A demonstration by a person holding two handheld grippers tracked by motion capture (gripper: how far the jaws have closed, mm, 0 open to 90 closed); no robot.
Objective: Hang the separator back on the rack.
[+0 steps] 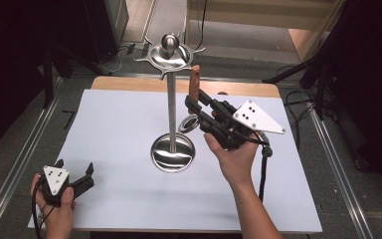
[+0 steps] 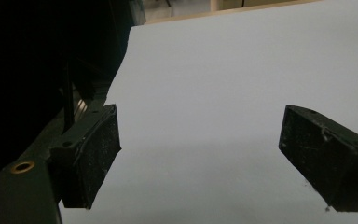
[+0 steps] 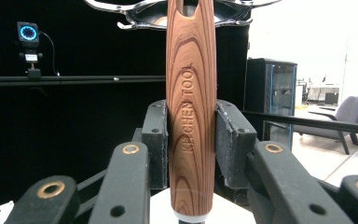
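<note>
Over at the left, the left claw [image 1: 74,175] is parked wide open with nothing in it, low on the white tabletop [image 1: 119,134]. The steel stand [image 1: 172,99] could easily get knocked by the wood-handled kitchen tool [image 3: 191,107], which is clamped upright in the right claw [image 1: 195,102] just under the stand's hooks.

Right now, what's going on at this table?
A person holds a gripper in each hand. The right gripper is clamped on a wooden-handled kitchen tool, raised upright beside the metal utensil stand, its top near the stand's hooked crown. The left gripper rests open at the white table's near-left corner, holding nothing.
</note>
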